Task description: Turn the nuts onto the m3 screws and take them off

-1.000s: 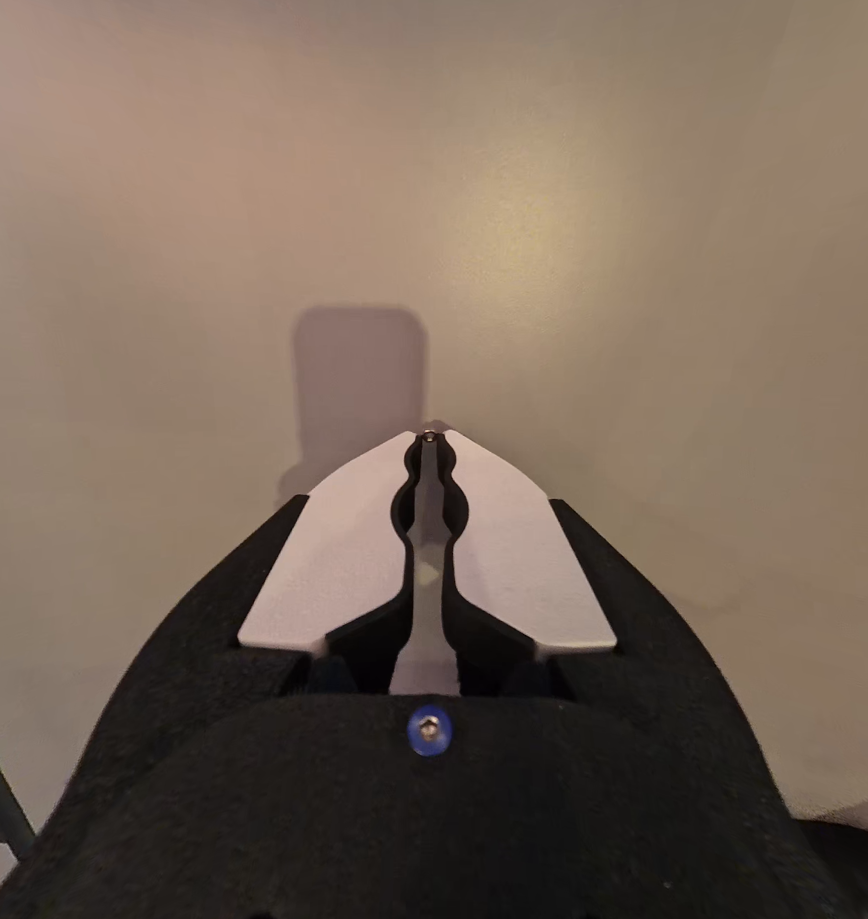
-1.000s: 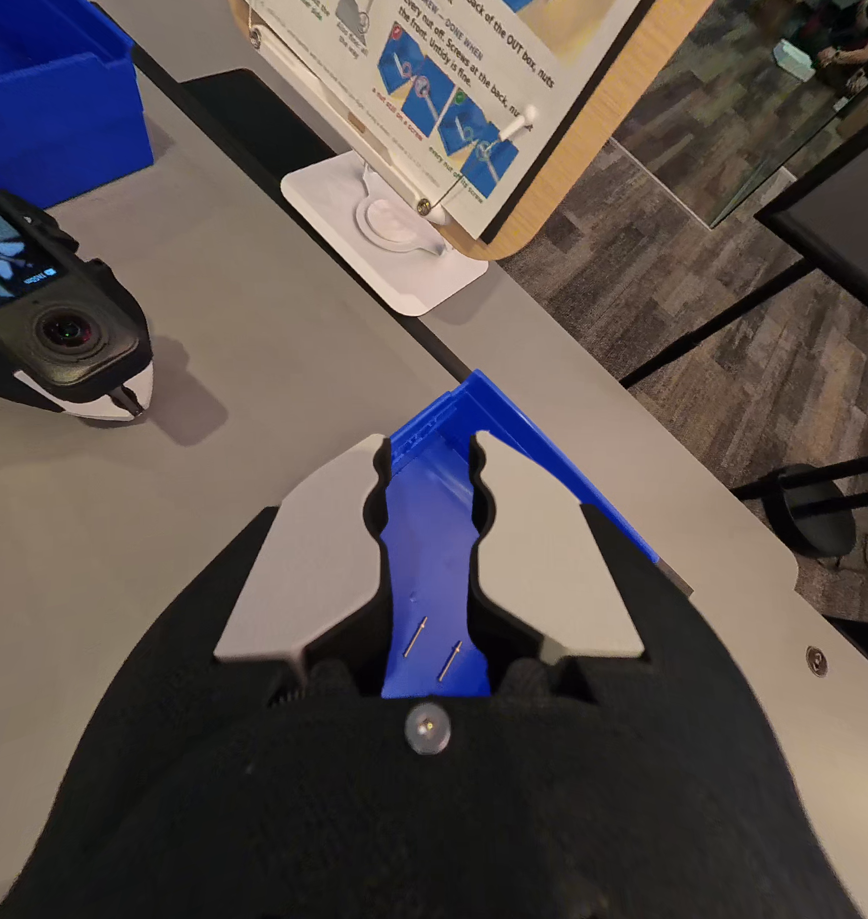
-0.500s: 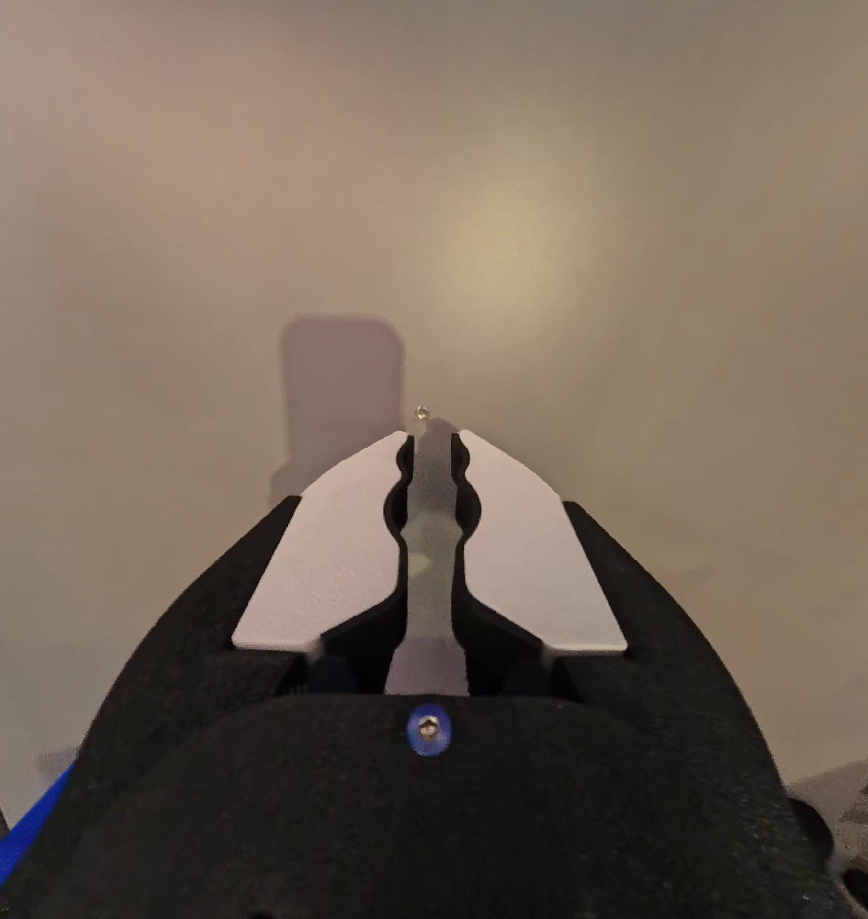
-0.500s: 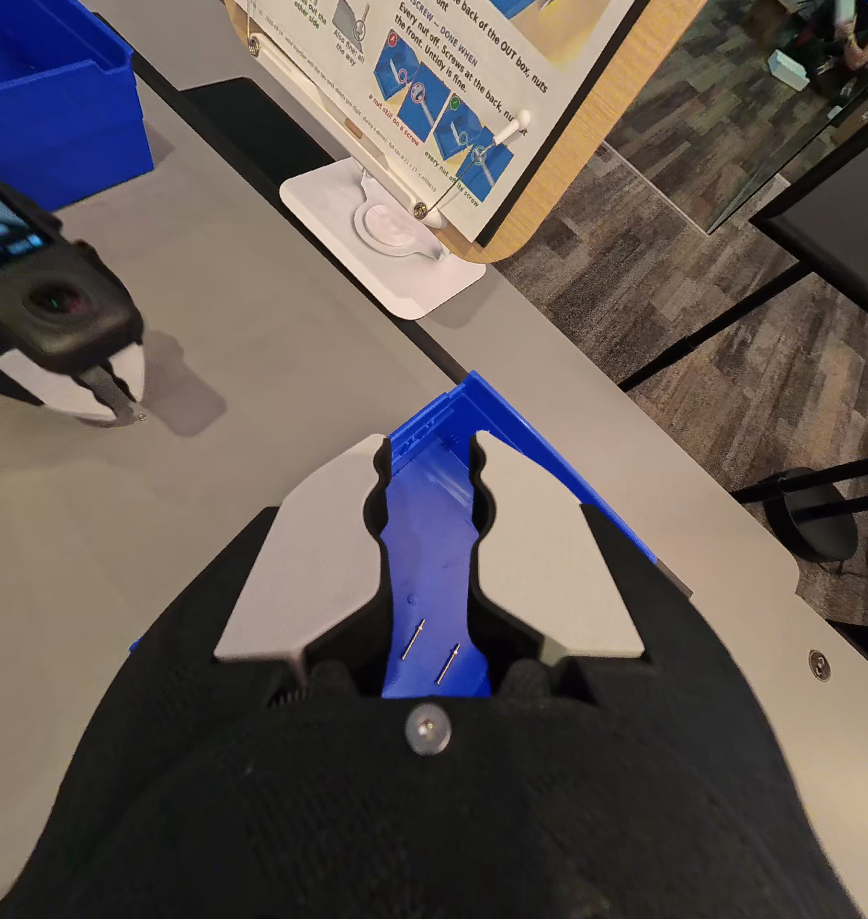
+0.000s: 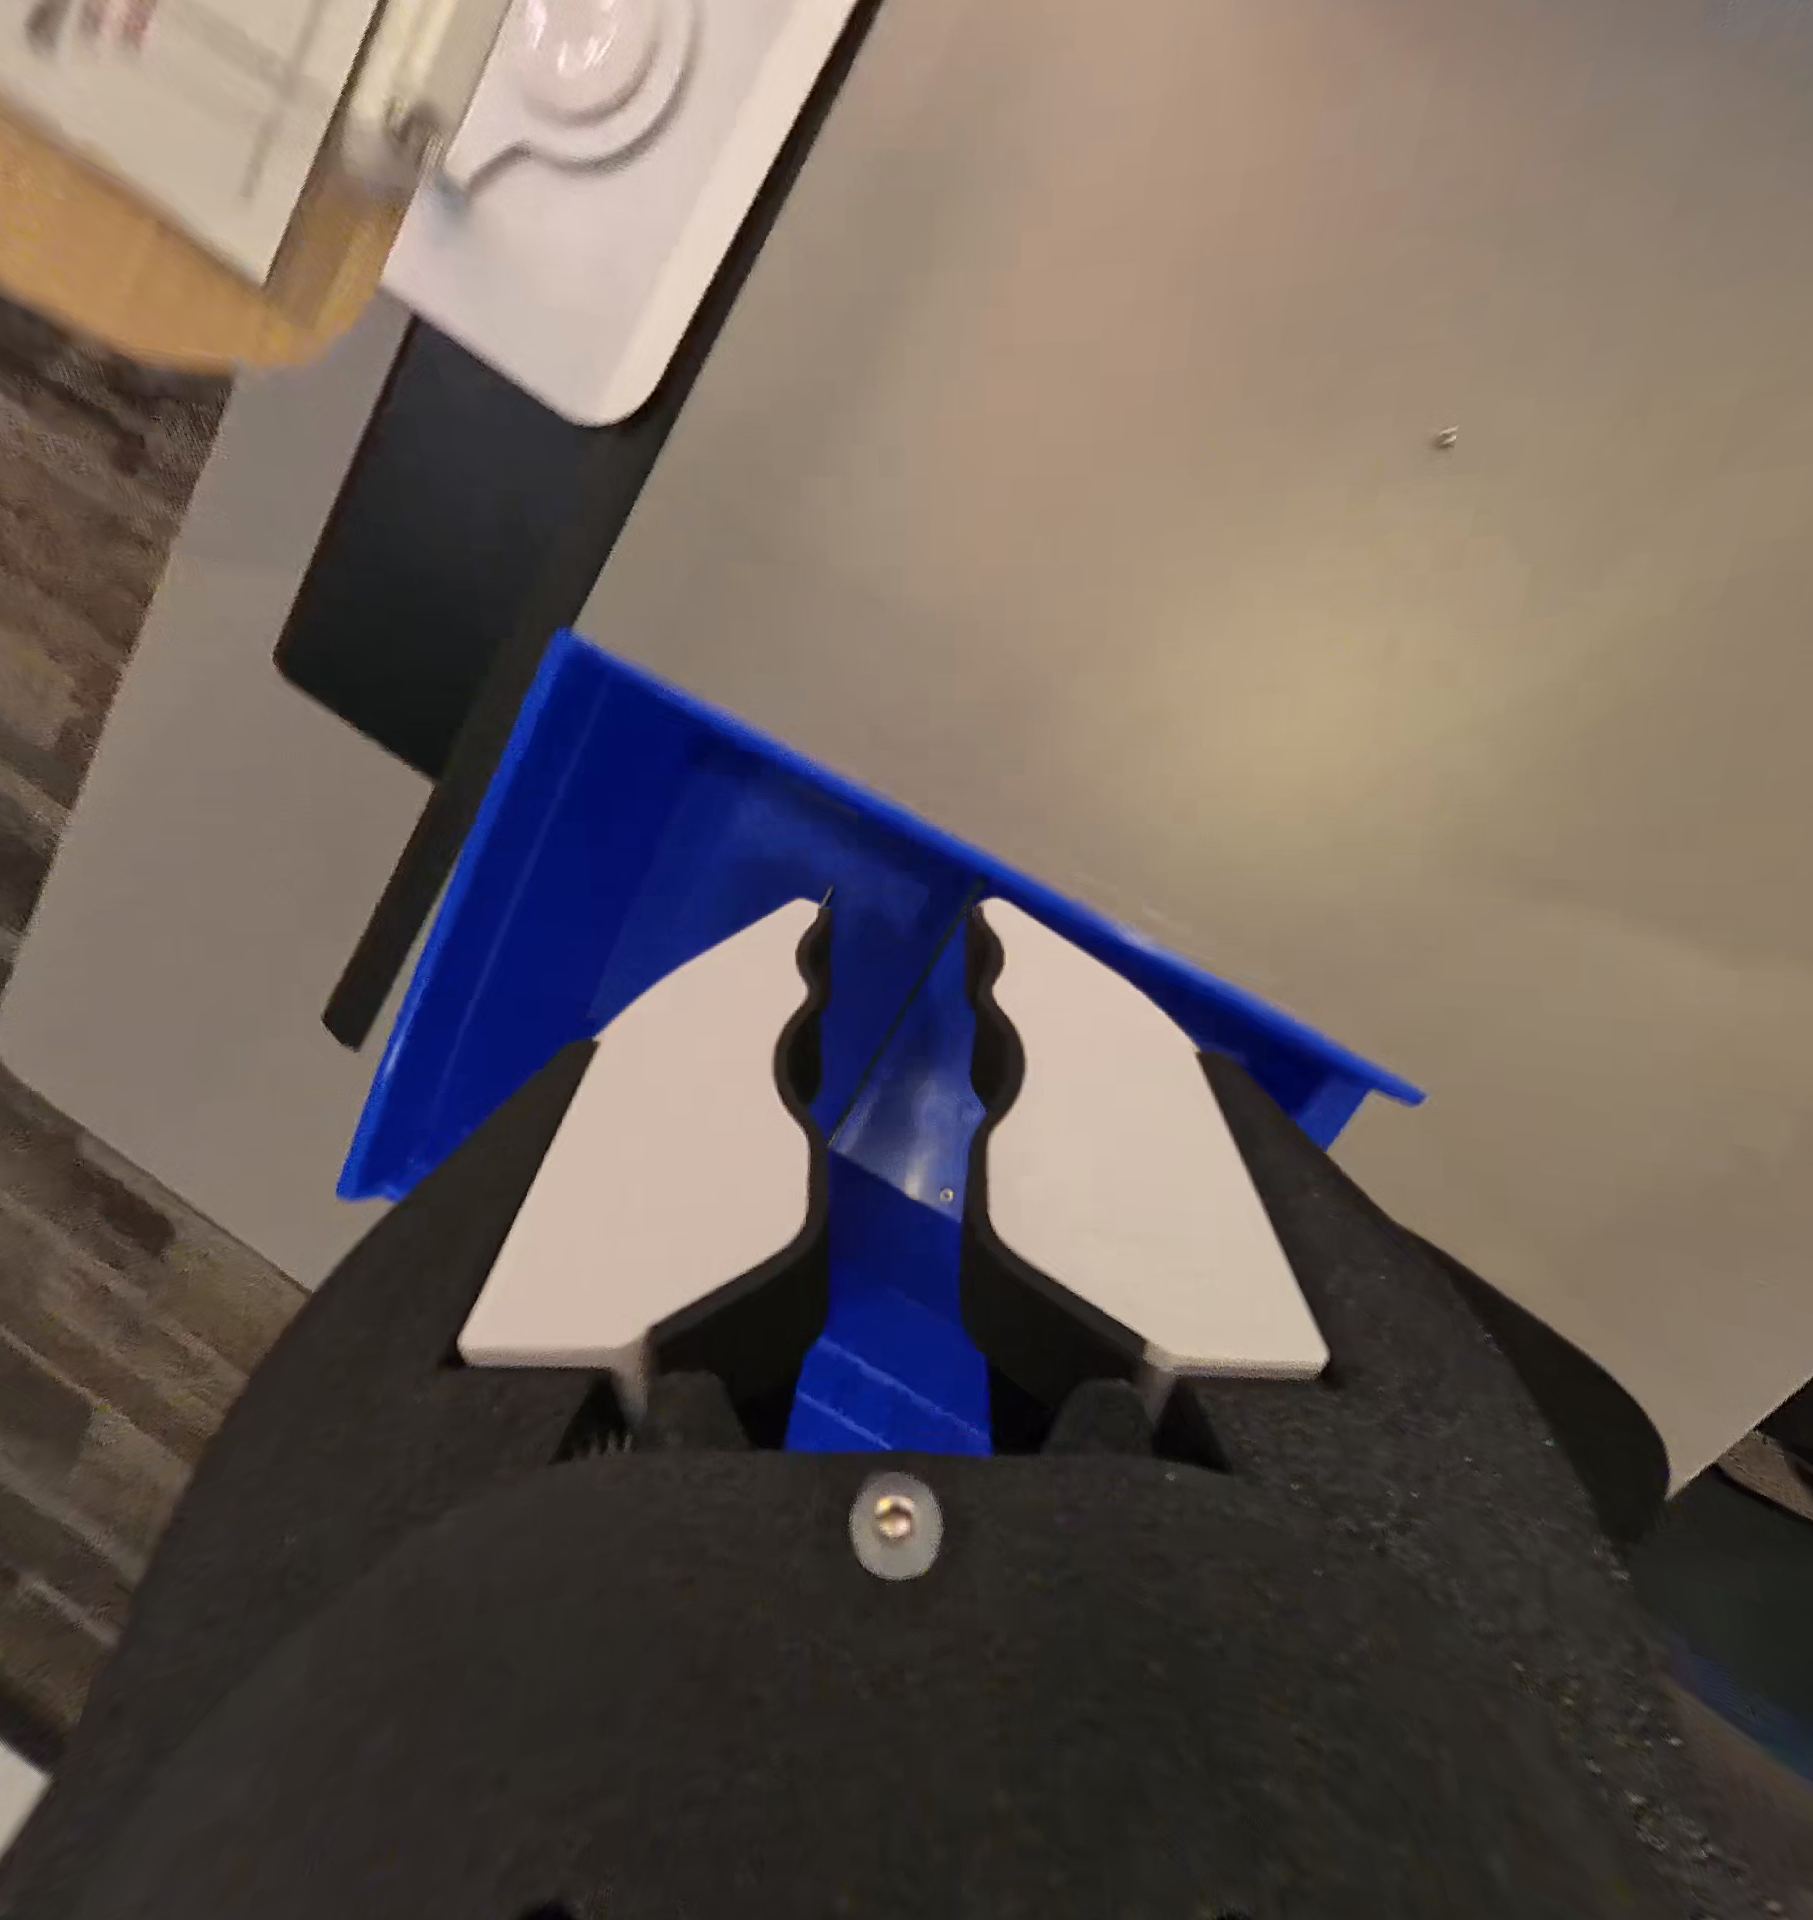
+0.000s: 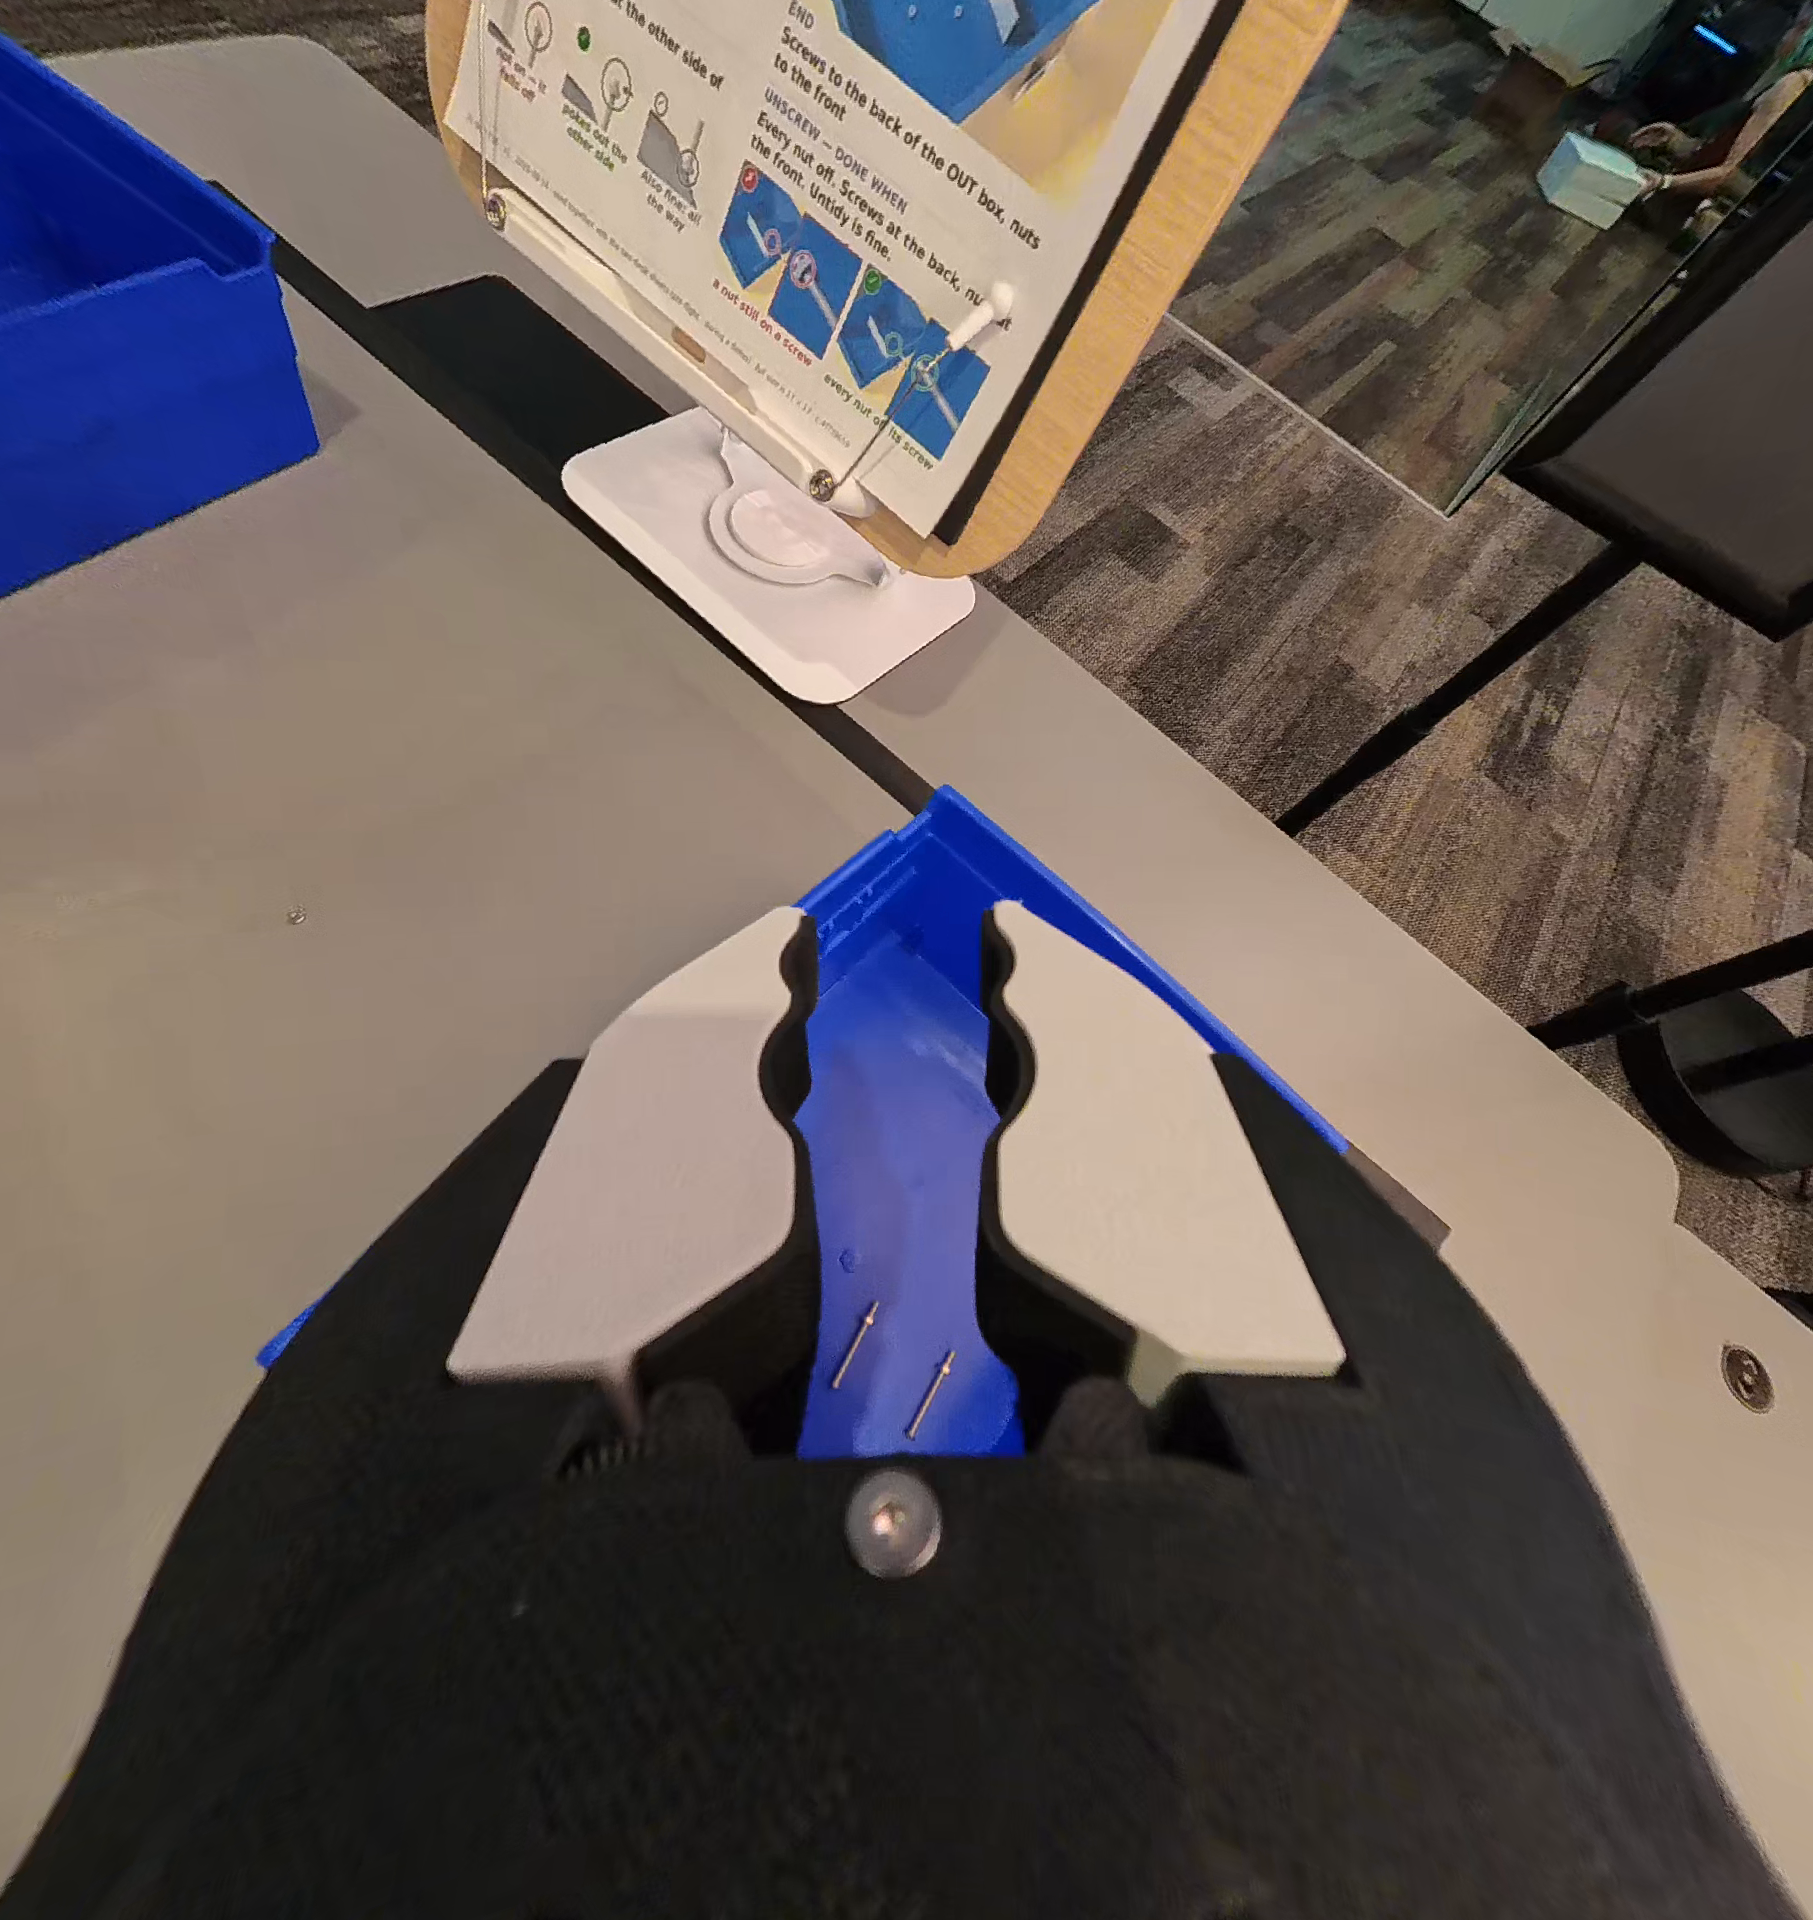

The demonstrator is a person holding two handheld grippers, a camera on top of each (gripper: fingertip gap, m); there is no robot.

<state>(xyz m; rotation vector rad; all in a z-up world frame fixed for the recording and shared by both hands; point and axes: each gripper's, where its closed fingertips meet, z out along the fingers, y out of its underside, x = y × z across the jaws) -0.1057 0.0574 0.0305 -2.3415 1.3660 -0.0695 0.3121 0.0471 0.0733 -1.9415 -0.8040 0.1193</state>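
Lying between right hand-held gripper (image 6: 894, 914) fingers: screws (image 6: 891, 1369).

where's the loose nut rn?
Right wrist view: the nut lies alone on the grey table, left of the blue bin, outside it.

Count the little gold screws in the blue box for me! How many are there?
2. One screw lies on the blue box floor between the right gripper jaws; the other screw lies just right of it. More may hide under the gripper.
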